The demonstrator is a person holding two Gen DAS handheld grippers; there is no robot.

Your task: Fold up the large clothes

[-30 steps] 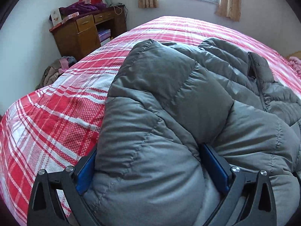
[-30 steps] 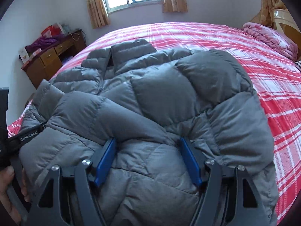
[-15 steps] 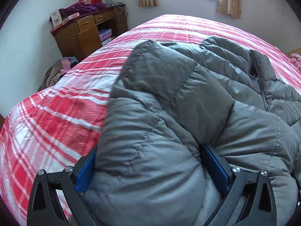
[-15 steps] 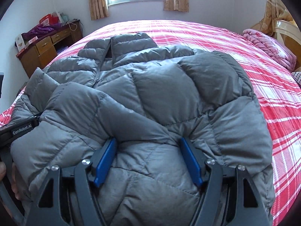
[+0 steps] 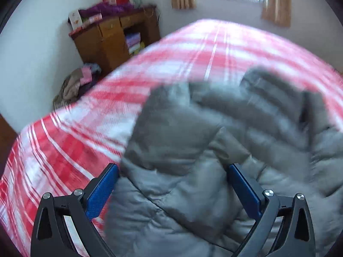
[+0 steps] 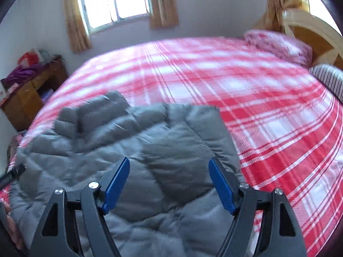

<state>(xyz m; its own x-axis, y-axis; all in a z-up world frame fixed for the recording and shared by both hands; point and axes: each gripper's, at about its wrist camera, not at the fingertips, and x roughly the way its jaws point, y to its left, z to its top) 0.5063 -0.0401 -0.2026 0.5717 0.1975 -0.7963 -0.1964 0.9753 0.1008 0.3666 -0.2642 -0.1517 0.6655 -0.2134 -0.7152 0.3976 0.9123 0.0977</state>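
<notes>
A grey puffer jacket (image 5: pixel 214 145) lies on the red plaid bed (image 5: pixel 70 150), folded into a compact bundle. It also shows in the right wrist view (image 6: pixel 137 141). My left gripper (image 5: pixel 172 169) is open, its blue pads wide apart above the jacket's near left edge. My right gripper (image 6: pixel 169 165) is open too, its jaws wide apart above the jacket's near right part. Neither gripper holds fabric. Both views are motion-blurred.
A wooden desk (image 5: pixel 111 40) with clutter stands by the wall at the far left, with a pile of clothes (image 5: pixel 75 85) on the floor beside it. A pink quilt (image 6: pixel 278 42) and a headboard (image 6: pixel 317 34) are at the bed's far right.
Both grippers have let go of the jacket and pulled up and back. The jacket has dropped onto the bed and now looks smaller and farther away.
</notes>
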